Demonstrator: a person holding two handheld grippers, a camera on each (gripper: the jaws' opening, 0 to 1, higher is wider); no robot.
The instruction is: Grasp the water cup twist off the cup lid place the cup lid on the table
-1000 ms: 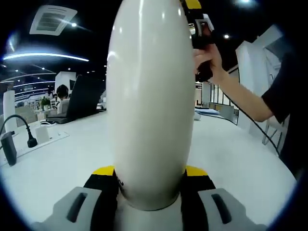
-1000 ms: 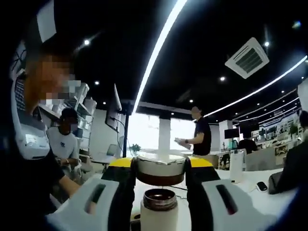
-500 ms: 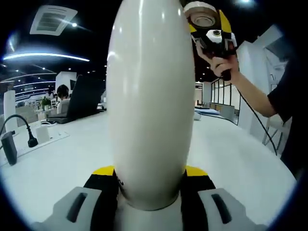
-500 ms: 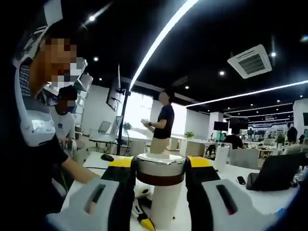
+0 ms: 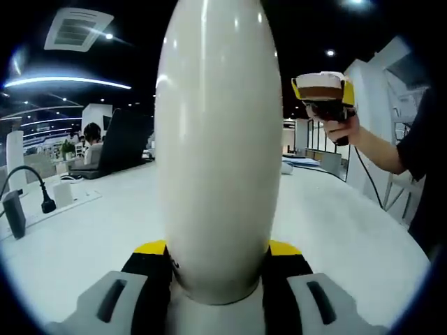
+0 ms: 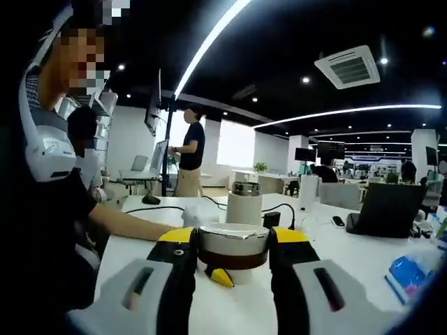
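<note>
Over the white table [image 6: 391, 262], the right gripper [image 6: 232, 244] clamps the silver, brown-banded cup lid [image 6: 232, 246].

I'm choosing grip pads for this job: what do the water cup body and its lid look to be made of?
The water cup body looks like glossy cream-white coated metal or hard plastic: smooth, with sharp streaks of reflected light. Its bare neck, seen in the right gripper view, looks metallic. The cup lid, clamped in the right gripper, has a brushed silvery top, a cream side and a dark brown band, probably plastic.

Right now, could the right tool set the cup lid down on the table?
Probably yes. The right tool holds the cup lid above bare white table; the water cup stands farther off, held by the left tool.
</note>
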